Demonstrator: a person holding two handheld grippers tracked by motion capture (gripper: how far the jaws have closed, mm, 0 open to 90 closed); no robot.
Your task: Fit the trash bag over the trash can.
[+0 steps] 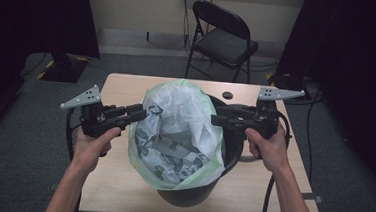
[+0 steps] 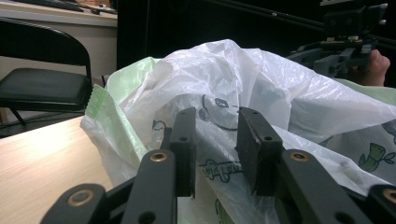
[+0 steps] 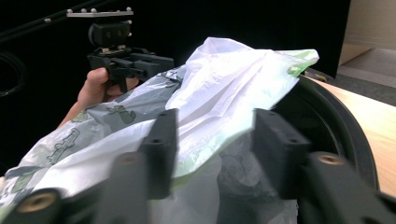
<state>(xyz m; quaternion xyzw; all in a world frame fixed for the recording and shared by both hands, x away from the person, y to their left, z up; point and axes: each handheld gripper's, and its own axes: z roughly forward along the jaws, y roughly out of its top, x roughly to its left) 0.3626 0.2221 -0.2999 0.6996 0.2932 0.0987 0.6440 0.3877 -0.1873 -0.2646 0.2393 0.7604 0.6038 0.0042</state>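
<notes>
A black bin [image 1: 232,159] stands mid-desk [image 1: 115,191] with a pale green liner [image 1: 217,160] being fitted over its rim; a white printed bag [image 1: 179,130] billows up inside.

Left gripper [image 1: 138,113], at the bin's left side: in the left gripper view its fingers [image 2: 184,140] straddle a fold of plastic [image 2: 217,154]. Light shows between the pads, so whether they pinch the film or merely flank it cannot be told.

Right gripper [image 1: 220,120], reaching over the right rim: in the right gripper view the liner's edge [image 3: 210,158] lies against the left finger [image 3: 161,144], while the right finger [image 3: 275,149] stands apart from it. The fingers are therefore parted, not clamped.

Held from opposite sides, the two grippers are placed to spread the liner's mouth and draw it down over the rim, which on the right is bare.

Hidden: the bin's interior and base, and how far the liner wraps the far rim. The bag's green print is too crumpled to read. A folding chair [image 1: 223,38] stands beyond the desk.
</notes>
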